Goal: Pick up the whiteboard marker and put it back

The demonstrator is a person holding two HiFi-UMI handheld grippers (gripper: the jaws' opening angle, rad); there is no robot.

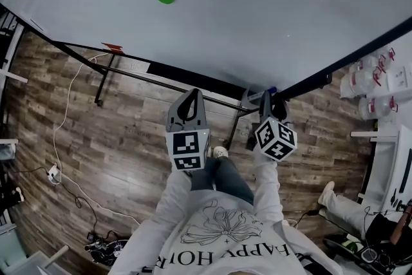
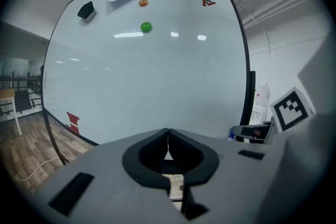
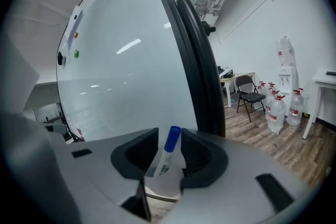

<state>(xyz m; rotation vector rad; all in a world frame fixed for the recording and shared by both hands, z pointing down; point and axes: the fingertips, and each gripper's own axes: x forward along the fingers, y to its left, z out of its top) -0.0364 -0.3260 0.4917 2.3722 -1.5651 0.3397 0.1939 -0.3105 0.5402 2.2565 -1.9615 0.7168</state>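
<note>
The right gripper (image 3: 170,136) has its fingers closed on the blue-capped marker (image 3: 164,161), whose cap points to 12 o'clock beside the whiteboard's (image 3: 131,60) dark edge. The pick-up looks done, so next comes carrying it to its resting place. The left gripper (image 2: 168,150), at the right one's 9 o'clock, is closed and empty, and nothing seems to block the way.

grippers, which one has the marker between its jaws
The right gripper: a blue-capped whiteboard marker stands between its jaws. The left gripper's jaws are shut, empty.
</note>
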